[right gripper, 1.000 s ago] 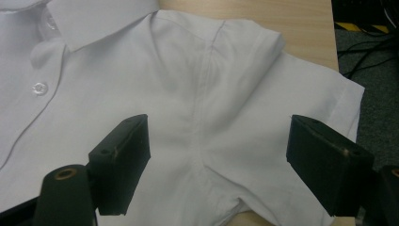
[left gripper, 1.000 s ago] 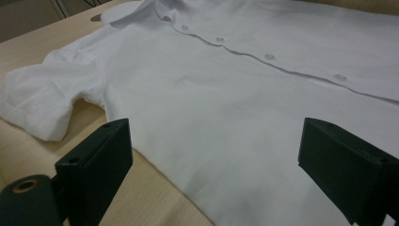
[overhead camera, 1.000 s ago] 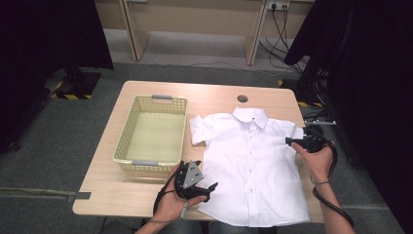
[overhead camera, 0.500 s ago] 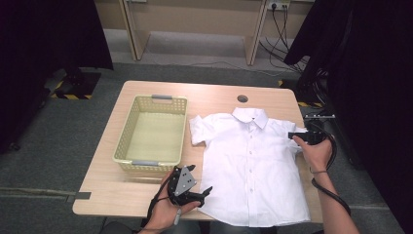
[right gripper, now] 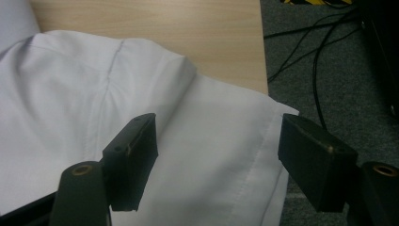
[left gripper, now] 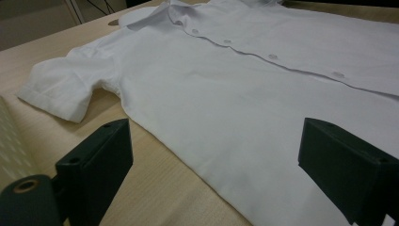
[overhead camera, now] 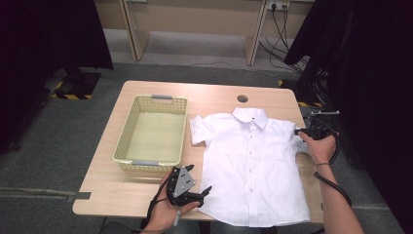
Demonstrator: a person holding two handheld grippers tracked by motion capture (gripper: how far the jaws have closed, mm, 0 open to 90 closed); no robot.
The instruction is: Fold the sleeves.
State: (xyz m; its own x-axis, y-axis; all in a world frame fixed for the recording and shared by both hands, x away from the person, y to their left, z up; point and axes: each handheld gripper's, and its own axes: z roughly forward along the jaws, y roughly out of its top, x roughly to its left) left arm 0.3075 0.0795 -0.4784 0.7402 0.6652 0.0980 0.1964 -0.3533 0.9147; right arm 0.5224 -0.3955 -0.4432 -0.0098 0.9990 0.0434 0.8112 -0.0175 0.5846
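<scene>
High view shows the white shirt flat by the table's right edge, the left gripper open at its hem, and the right gripper, jaws closing but wide, over its sleeve.

— We lose the white shirt's hem past the table's near edge, and its far sleeve sits behind the right gripper.

— Agreed. In the left gripper view the shirt runs off the right edge, and the yellow basket beside it is just a blur.
</scene>
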